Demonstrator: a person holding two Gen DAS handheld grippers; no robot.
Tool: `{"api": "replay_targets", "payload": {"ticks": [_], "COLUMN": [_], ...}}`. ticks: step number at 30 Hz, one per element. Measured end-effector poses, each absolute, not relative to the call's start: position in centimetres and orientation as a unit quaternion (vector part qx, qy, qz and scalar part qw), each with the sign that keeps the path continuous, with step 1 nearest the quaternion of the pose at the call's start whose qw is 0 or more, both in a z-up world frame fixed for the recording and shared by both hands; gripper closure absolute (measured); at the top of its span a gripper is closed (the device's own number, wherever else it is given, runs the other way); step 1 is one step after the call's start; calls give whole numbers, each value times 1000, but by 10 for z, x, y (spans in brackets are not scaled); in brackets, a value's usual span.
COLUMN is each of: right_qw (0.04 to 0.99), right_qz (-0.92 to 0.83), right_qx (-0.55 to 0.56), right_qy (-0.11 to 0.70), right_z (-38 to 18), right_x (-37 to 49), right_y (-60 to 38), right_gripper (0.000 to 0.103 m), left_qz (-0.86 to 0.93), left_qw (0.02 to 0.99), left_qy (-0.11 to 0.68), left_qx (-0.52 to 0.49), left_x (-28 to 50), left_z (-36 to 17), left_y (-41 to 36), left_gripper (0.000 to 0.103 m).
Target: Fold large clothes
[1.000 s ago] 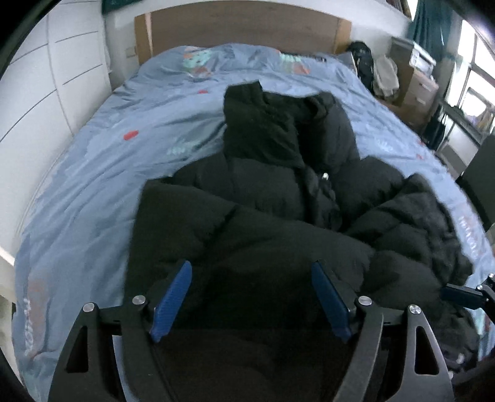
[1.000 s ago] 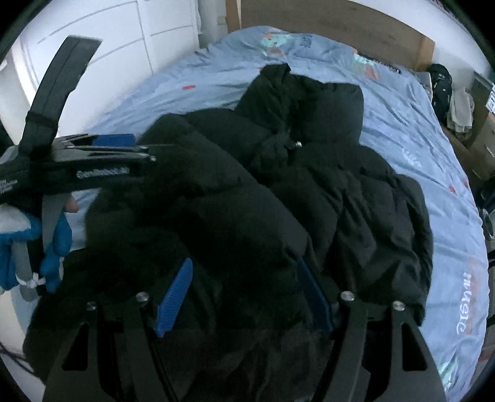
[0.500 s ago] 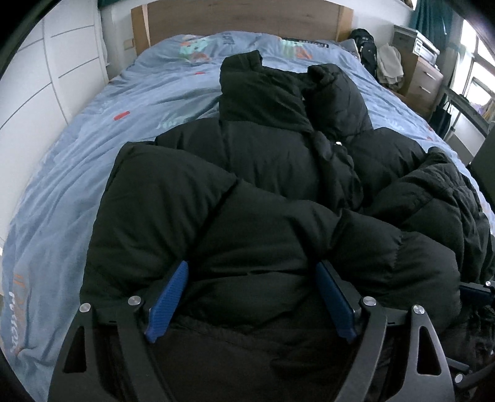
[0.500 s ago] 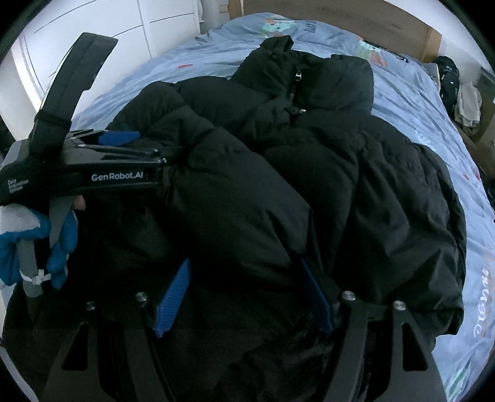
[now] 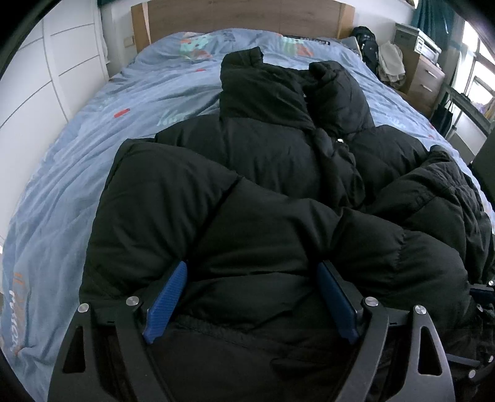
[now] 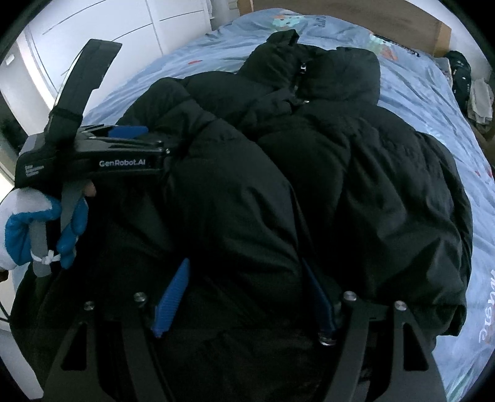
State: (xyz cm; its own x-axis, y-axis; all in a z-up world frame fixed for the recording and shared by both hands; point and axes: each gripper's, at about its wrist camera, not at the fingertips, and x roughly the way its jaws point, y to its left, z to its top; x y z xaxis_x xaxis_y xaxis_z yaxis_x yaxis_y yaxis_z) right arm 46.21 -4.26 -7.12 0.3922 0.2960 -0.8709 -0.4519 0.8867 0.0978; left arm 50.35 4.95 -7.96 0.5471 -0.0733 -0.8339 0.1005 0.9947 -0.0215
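A black puffer jacket (image 5: 272, 191) is seen spread across a bed covered by a blue patterned duvet (image 5: 77, 160), with its collar end pointed toward the wooden headboard (image 5: 241, 12). The fabric is matte, quilted in thick padded sections, and heaped rather than flat (deep creases run between the sections). A sleeve or side panel is folded over the body on the left, and a small metal snap (image 5: 340, 140) is visible along the front closure.

In the left wrist view, the left gripper (image 5: 252, 297) is held low at the near edge of the jacket, its blue-padded fingers (image 5: 167, 297) spread wide, with a thick fold of the jacket bulging between them; whether the pads actually press the fabric cannot be told.

In the right wrist view, the left gripper (image 6: 92, 154) is seen from the side, gripped by a hand in a blue and white glove (image 6: 27, 228). The right gripper (image 6: 244, 300) is likewise spread wide, its fingers (image 6: 171, 300) sunk on either side of a dark padded fold of the jacket (image 6: 340, 173). To the far right, a wooden bedside cabinet (image 5: 423, 77) stands beside the bed.
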Motion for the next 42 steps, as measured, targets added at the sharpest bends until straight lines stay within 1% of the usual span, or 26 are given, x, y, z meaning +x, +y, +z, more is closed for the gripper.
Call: {"api": "replay_targets", "payload": {"ticks": [17, 22, 27, 42], "right_qw": [818, 818, 818, 781], "right_qz": [260, 268, 277, 312], "right_qx": [-85, -83, -86, -95], "right_qy": [506, 502, 497, 533], "right_z": [-71, -75, -80, -68], "right_x": [462, 462, 459, 460], "right_y": [-48, -49, -47, -55], "right_gripper": [31, 29, 25, 25], "left_qz": [-46, -39, -38, -38], "left_qw": [869, 868, 867, 855], "left_qy": [492, 494, 496, 516], "left_qx": [15, 20, 21, 29], "left_x": [505, 506, 506, 505], "left_z": [-85, -88, -88, -85], "left_y": [50, 49, 49, 49], "left_gripper": [12, 10, 10, 10]}}
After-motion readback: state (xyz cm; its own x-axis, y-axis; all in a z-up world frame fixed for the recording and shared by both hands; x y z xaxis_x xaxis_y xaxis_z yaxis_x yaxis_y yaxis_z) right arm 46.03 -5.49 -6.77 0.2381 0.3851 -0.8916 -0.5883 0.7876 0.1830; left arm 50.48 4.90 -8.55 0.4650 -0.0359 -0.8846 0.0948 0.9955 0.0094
